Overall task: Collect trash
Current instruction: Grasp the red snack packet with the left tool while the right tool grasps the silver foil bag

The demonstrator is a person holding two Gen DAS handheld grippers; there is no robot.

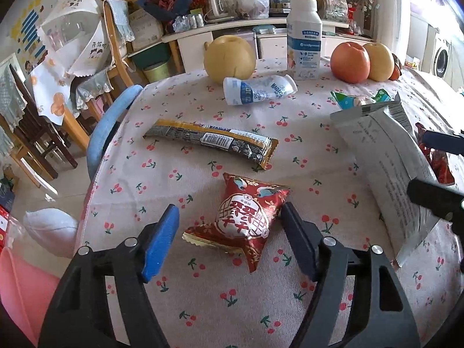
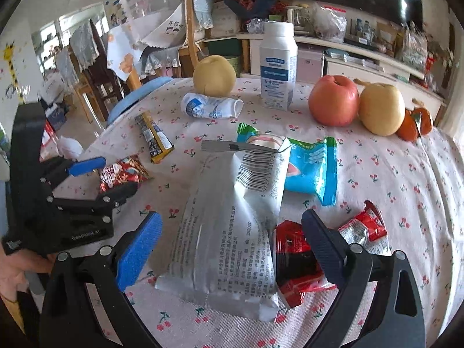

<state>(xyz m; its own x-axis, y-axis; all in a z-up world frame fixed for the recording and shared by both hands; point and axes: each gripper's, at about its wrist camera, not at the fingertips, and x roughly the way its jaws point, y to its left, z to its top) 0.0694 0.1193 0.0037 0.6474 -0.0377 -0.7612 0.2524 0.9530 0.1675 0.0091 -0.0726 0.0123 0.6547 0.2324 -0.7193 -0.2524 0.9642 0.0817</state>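
Observation:
A red snack packet [image 1: 246, 217] lies on the cherry-print tablecloth [image 1: 319, 174] between the fingers of my left gripper [image 1: 230, 211]. The dark right pad meets the packet's edge and the blue left pad stands apart, so the gripper is open. In the right wrist view the left gripper [image 2: 120, 174] straddles the same packet [image 2: 124, 171]. My right gripper [image 2: 232, 216] is open around a silver bag [image 2: 229, 232], and its right finger lies over a crumpled red wrapper [image 2: 295, 264]. A black-and-gold wrapper [image 1: 211, 142], a crushed white tube [image 1: 258, 90] and a teal packet [image 2: 310, 168] lie farther back.
An upright white bottle [image 1: 304, 40], a pear [image 1: 229, 59], an apple [image 1: 349, 62] and a second pear [image 1: 380, 61] stand at the table's far side. A blue chair [image 1: 110, 127] is at the left edge, with wooden chairs and cluttered shelves behind. A hand [image 2: 14, 272] holds the left gripper.

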